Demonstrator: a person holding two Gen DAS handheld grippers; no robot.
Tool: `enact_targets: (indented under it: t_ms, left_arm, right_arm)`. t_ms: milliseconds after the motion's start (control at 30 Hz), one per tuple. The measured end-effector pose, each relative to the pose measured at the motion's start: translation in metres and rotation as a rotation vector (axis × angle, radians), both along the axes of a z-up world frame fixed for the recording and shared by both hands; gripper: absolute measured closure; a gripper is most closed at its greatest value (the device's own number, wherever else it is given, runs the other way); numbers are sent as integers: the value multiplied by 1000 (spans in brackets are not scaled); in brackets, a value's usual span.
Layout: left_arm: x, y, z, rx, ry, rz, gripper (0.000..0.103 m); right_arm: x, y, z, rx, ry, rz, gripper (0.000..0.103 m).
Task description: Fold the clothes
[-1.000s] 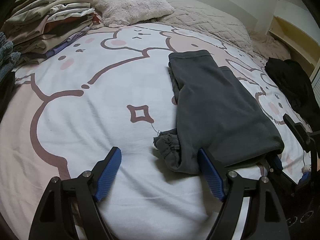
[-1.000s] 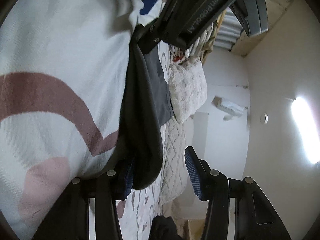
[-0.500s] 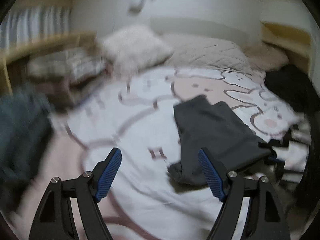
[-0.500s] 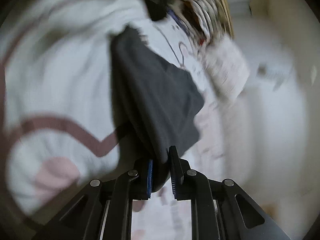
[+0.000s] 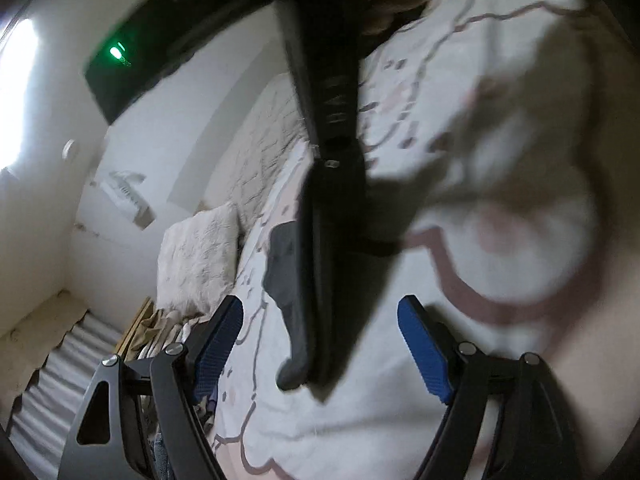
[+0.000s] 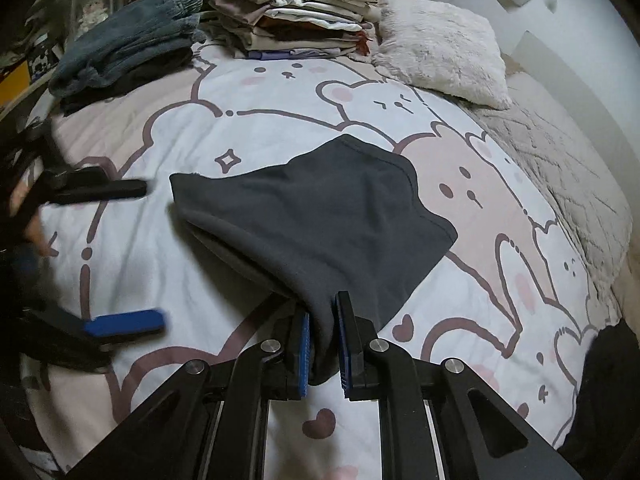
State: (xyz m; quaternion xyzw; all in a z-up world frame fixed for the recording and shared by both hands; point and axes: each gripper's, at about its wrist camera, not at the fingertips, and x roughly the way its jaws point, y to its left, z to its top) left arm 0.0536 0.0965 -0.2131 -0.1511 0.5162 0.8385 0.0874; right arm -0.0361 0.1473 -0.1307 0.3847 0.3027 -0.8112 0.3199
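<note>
**Right gripper clamped on grey garment**

Right gripper [image 6: 323, 342] had its blue pads pressed together on a fold of the grey garment [image 6: 320, 216], which spread ahead of it over the bear-print bedspread [image 6: 280, 120]. Left gripper [image 5: 320, 344] stood wide apart and held nothing, with the garment hanging just ahead of its fingers. Beyond lay stacked clothes [image 6: 296, 12] and a pillow [image 6: 440, 44]. No writing was readable.

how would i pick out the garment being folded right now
Start at the cartoon bear bedspread and look to its middle. The dark grey garment lies there alone, one edge pinched in the right tongs, apart from the folded stack by the fluffy pillow.
</note>
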Motion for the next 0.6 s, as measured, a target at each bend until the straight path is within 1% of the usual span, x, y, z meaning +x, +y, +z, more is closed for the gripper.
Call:
enact_targets:
  t_ms: [133,167,267,300,333,367,433,467,500,533,567,600]
  left_arm:
    - [-23,9,-9,-92,100,17,23]
    - [-28,9,-12,-101,108,22,24]
    - [-39,3,-13,-96,102,47,27]
    - [-41,1,-13,-92,96,59,32]
    - [-42,-1,-14,-105,95,70,38]
    - [-43,-3,-16,-119,94,80,42]
    - [-47,-7,-19,-125,72,101,55]
    - [-46,-9,-20,-121,48,108,60]
    - [-46,-10,-21,-117,24,115,70]
    - [-46,-12,-22,-113,0,122,85]
    - [-44,-12,-22,-107,-26,131,93]
    - [-43,-13,-22,-98,-50,139,94]
  right_arm:
    - [-6,0,-1,-3,12,-5,90]
    - [-6,0,0,-5,15,-9,90]
    - [-6,3,1,-9,25,-18,90]
    - [-6,4,1,-8,25,-20,90]
    - [-7,4,1,-6,25,-23,90]
    - [-7,5,1,-5,24,-26,90]
    - [-8,7,0,-2,23,-31,90]
    - [-8,7,-1,2,23,-29,90]
    - [-7,6,-1,8,28,-26,90]
    - [-6,6,-2,14,33,-23,90]
    - [-4,4,-2,23,44,-18,90]
    - [-2,2,-2,31,54,-13,90]
